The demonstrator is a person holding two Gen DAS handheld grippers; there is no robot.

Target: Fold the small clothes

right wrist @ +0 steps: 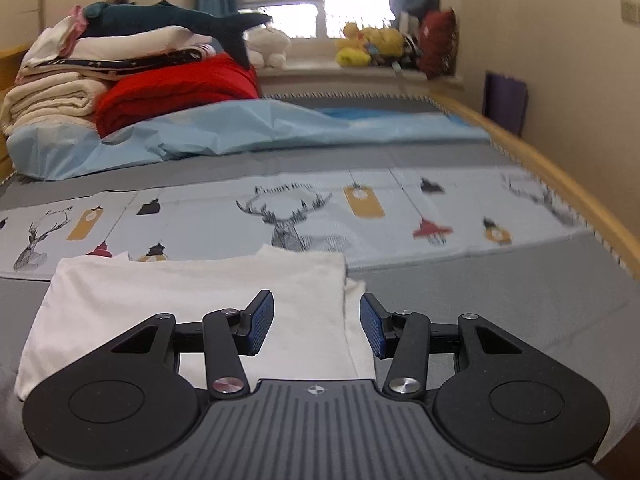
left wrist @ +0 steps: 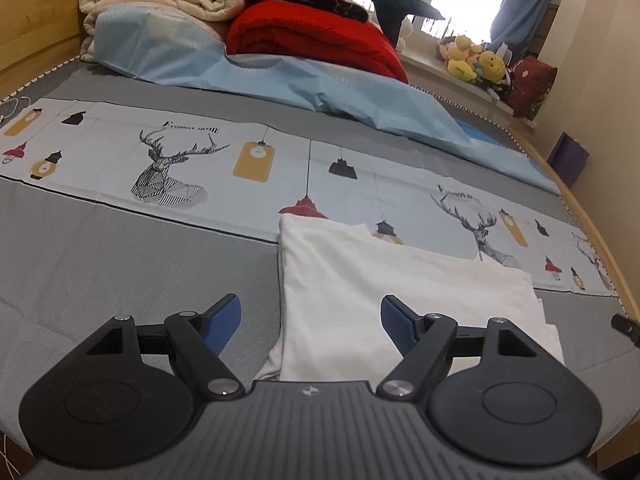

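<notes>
Both grippers hover over the near edge of the bed, and there it is: the white garment [left wrist: 400,300] lies flat on the grey bedspread [left wrist: 120,260], its far edge just reaching the printed strip with the deer [left wrist: 168,172]. It looks partly folded already, a neat rectangle with straight sides, and at its right edge a lower layer peeks out from under the top one [right wrist: 354,320], so I'd say at least one fold is in and the stack isn't quite squared.

The left gripper [left wrist: 311,324] has its jaws spread wide, nothing between them, poised over the garment's left edge. The right gripper [right wrist: 317,326] stands moderately open, also empty, straddling that right edge where the layers step.

Likely left: pinch an edge on each side and bring the cloth over once more. Nothing is gripped yet.
</notes>
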